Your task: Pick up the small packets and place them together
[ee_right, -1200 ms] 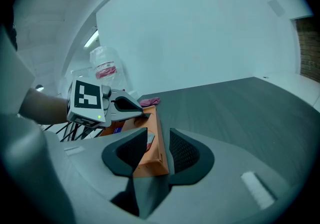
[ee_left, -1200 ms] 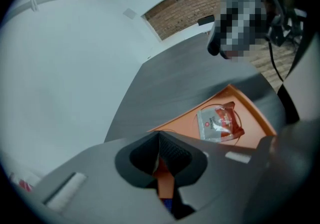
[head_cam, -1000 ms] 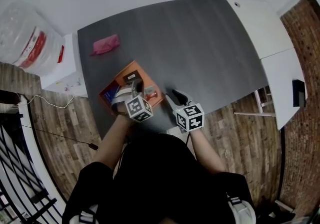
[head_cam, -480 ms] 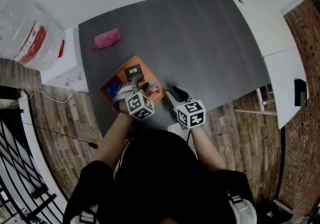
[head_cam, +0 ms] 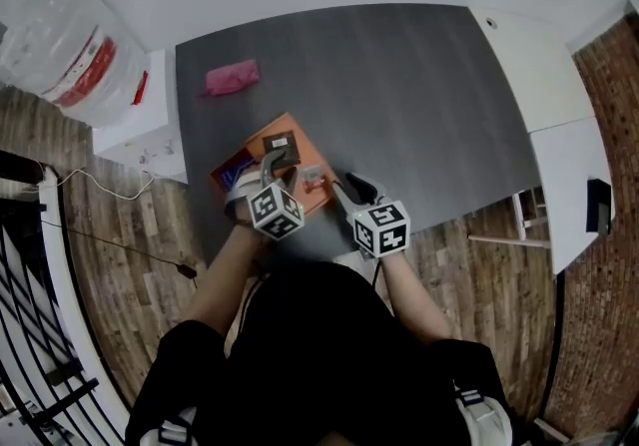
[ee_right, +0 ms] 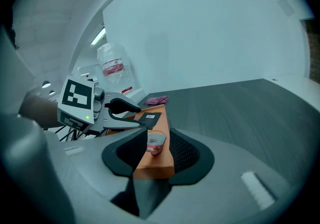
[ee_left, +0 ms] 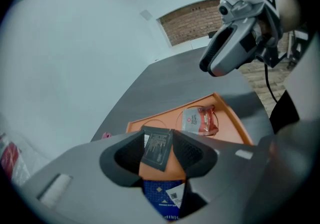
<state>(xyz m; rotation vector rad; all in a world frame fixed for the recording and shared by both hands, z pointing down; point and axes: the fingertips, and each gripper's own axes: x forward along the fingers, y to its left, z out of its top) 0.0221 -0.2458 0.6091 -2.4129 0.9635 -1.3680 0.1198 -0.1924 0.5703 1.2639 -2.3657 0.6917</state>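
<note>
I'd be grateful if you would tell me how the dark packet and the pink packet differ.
The dark packet lies on the orange tray; the pink packet lies on the grey table, apart from the tray. The dark one looks flat and squarish, the pink one longer and crumpled. Both are small packets.

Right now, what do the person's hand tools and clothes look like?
The left gripper and right gripper are grey with black jaws, each topped by a cube of black-and-white square markers. The left's jaws have just been opening, a dark packet loose between them. The person wears a black top.
</note>
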